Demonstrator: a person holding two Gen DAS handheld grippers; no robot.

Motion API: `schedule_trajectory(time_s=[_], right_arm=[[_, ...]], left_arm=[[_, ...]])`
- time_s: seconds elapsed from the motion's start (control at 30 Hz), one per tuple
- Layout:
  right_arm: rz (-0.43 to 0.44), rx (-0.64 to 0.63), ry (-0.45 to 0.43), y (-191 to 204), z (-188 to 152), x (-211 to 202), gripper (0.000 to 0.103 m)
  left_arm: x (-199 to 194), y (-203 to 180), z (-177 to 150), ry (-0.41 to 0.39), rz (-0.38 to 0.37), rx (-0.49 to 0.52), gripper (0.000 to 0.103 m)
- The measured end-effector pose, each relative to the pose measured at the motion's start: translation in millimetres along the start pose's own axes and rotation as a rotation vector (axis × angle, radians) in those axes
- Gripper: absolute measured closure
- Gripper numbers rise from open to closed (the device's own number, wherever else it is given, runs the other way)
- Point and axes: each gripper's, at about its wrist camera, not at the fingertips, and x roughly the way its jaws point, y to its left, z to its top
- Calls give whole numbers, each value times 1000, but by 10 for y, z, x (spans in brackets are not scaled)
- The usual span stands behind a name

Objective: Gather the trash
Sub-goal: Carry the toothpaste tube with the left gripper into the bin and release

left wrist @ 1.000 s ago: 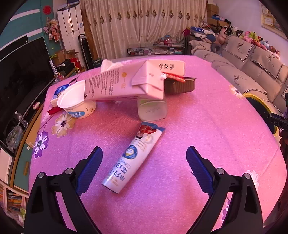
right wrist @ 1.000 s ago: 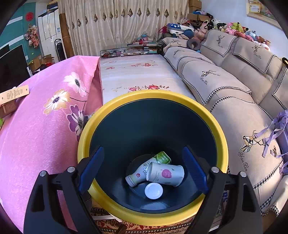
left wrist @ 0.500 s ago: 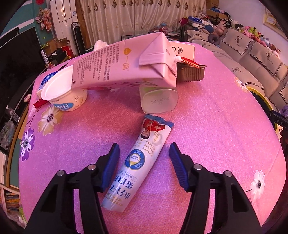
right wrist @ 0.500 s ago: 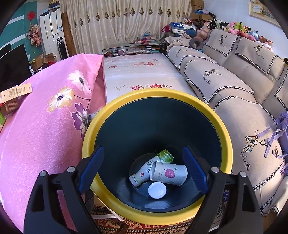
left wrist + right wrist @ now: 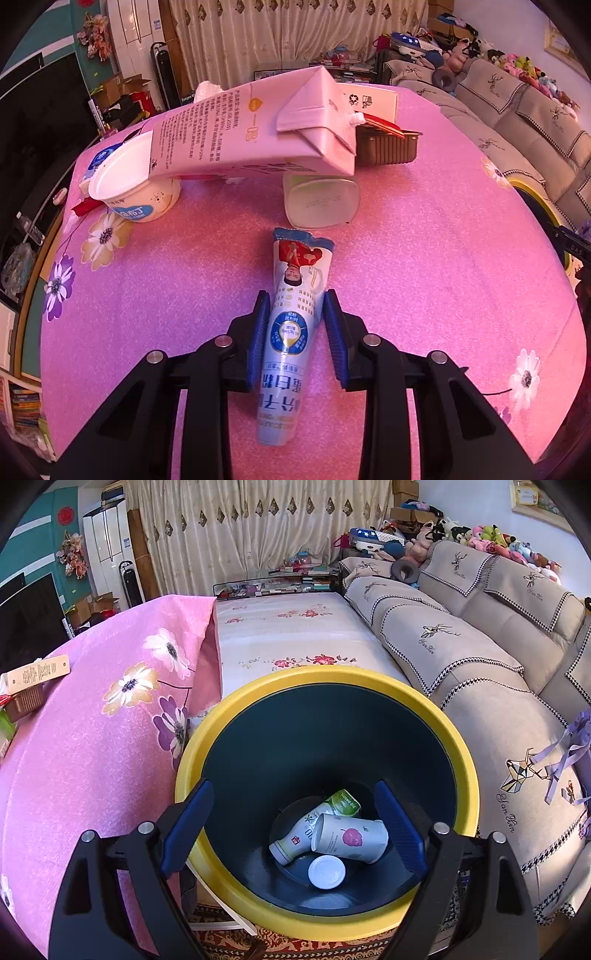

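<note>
Pink floral tablecloth (image 5: 424,258) — toothpaste tube (image 5: 293,325) lies flat, left gripper (image 5: 295,332) pinching its mid-body; soft, light, likely to buckle. Right gripper (image 5: 295,827) gapes empty over yellow-rimmed bin (image 5: 369,679).

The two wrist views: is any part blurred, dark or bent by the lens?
Left wrist view: sharp, with a strong pink cast on the tablecloth; the toothpaste tube print is readable; the table edge bows and the corners are black. Right wrist view: sharp; the trash bin interior is dark, yet the paper cup shows clearly.
</note>
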Motion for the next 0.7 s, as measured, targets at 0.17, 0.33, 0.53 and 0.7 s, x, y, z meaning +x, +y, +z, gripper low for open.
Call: schedule_trajectory(time_s=[0.17,0.33,0.53,0.7], right_arm=[[7,11,-10,-43,-1,-41,19],[15,18,-27,-73,-12,-105,19],[18,37,-52,-178,-10,-200,19],[12,48,-66,-321,-16,-309,19]], left_arm=[[-149,-112,-53,-19,-3,9,75],[-376,-321,-77,-51,-41,39,75],[-611,-768,47,-99,-123,108,75],[-688,-1300,274,-127,-228,188,75]])
